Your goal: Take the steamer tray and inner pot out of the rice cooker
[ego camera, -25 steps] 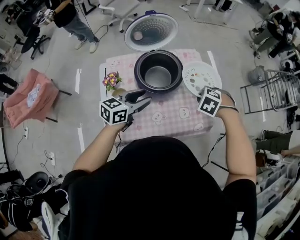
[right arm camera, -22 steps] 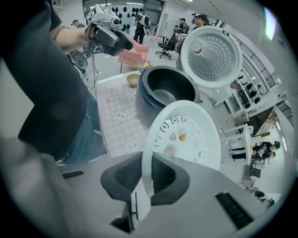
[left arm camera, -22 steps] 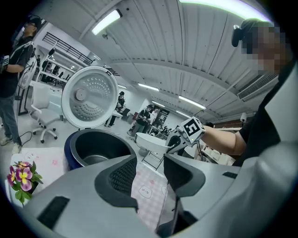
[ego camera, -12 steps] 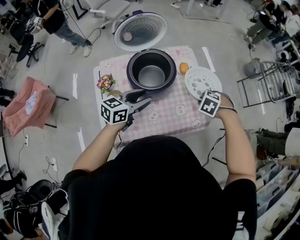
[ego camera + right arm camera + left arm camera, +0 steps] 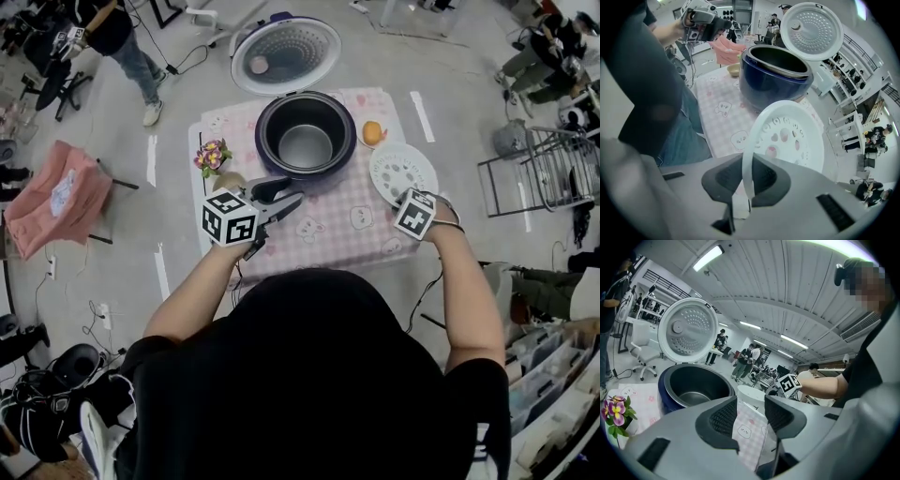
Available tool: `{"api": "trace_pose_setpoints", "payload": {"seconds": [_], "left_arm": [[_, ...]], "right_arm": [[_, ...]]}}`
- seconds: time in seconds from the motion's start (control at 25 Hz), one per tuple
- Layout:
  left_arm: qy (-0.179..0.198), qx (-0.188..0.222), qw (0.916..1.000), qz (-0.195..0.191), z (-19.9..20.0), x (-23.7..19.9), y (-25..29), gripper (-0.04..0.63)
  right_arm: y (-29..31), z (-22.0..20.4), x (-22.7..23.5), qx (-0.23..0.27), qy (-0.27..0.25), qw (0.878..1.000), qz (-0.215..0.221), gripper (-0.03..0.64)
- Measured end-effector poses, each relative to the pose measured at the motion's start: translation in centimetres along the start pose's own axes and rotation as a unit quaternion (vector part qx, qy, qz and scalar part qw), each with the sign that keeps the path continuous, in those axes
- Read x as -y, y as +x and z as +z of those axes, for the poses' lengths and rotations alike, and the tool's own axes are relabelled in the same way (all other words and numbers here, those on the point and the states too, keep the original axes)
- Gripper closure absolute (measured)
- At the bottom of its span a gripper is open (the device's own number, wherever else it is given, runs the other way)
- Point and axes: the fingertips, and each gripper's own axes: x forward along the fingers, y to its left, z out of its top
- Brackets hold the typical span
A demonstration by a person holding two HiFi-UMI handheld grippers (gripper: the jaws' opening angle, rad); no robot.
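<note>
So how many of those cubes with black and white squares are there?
2. One cube sits on the left gripper, beside the flowers. The other sits on the right gripper, next to the steamer tray. No others show.

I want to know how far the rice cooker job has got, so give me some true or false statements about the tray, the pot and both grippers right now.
1. The right gripper is shut on the rim of the steamer tray. True.
2. The inner pot sits in the rice cooker, whose lid stands open. True.
3. The left gripper holds the inner pot. False: its jaws stand apart and grip nothing.
4. The steamer tray lies inside the rice cooker. False: it is outside, to the cooker's right in the head view, held by its rim.
</note>
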Motion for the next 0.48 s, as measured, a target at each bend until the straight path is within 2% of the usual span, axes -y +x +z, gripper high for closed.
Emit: {"api": "trace_pose_setpoints", "payload": {"seconds": [0.48], "left_arm": [[-0.021, -0.007, 0.9995, 0.025, -1.6, -0.3, 0.5, 0.394]], "right_arm": [[6.0, -1.5, 0.5, 0.01, 0.005, 0.999, -0.032, 0.583]]}}
